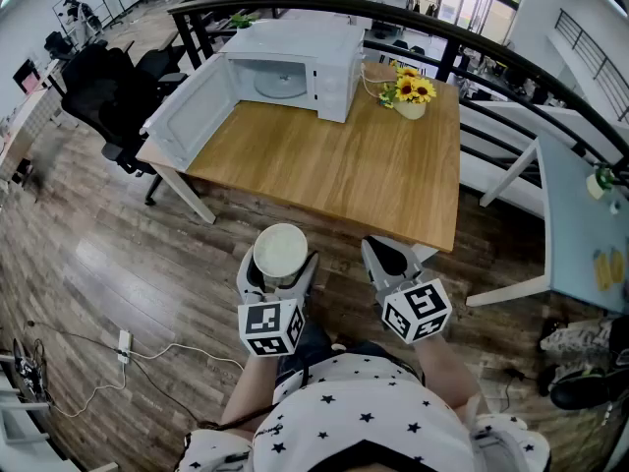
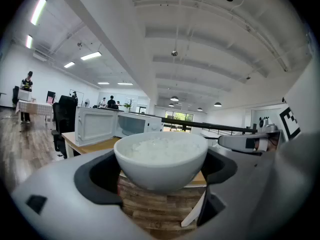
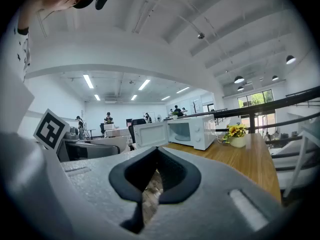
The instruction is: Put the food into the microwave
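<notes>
A white bowl of rice point(image 1: 280, 252) sits between the jaws of my left gripper point(image 1: 280, 261), which is shut on its sides and holds it level over the wooden floor, in front of the table's near edge. In the left gripper view the bowl point(image 2: 161, 159) fills the middle. The white microwave point(image 1: 329, 67) stands at the far side of the wooden table point(image 1: 344, 170), its door point(image 1: 192, 111) swung open to the left and its turntable bare. My right gripper point(image 1: 390, 260) hovers beside the left one, shut, with nothing between its jaws point(image 3: 150, 186).
A pot of sunflowers point(image 1: 410, 94) stands right of the microwave. Black office chairs point(image 1: 108, 87) are left of the table, and a dark curved railing point(image 1: 472, 42) runs behind it. A white table point(image 1: 580, 214) is at the right. A cable with a power strip point(image 1: 125, 342) lies on the floor.
</notes>
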